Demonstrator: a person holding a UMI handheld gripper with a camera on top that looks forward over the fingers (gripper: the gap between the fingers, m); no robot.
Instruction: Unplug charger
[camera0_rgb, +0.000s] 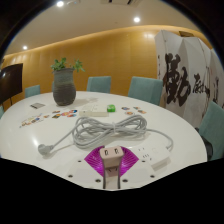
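A small beige charger (110, 155) with two dark slots on its upper face sits between my gripper's (110, 161) magenta pads (94, 160). Both pads press against its sides, so the gripper is shut on it. A white power strip (150, 156) lies on the round white table (175, 130) just right of the fingers, touching or very close to the charger. Its grey cable (105, 125) lies coiled just beyond the fingers and ends in a plug (45, 150) at the left. I cannot tell whether the charger is still seated in the strip.
A potted plant (64, 85) stands at the far left of the table. A small green object (110, 106) and some papers (35, 117) lie beyond the cable. Teal chairs (145, 90) ring the table. A white banner with black calligraphy (185, 75) hangs at the right.
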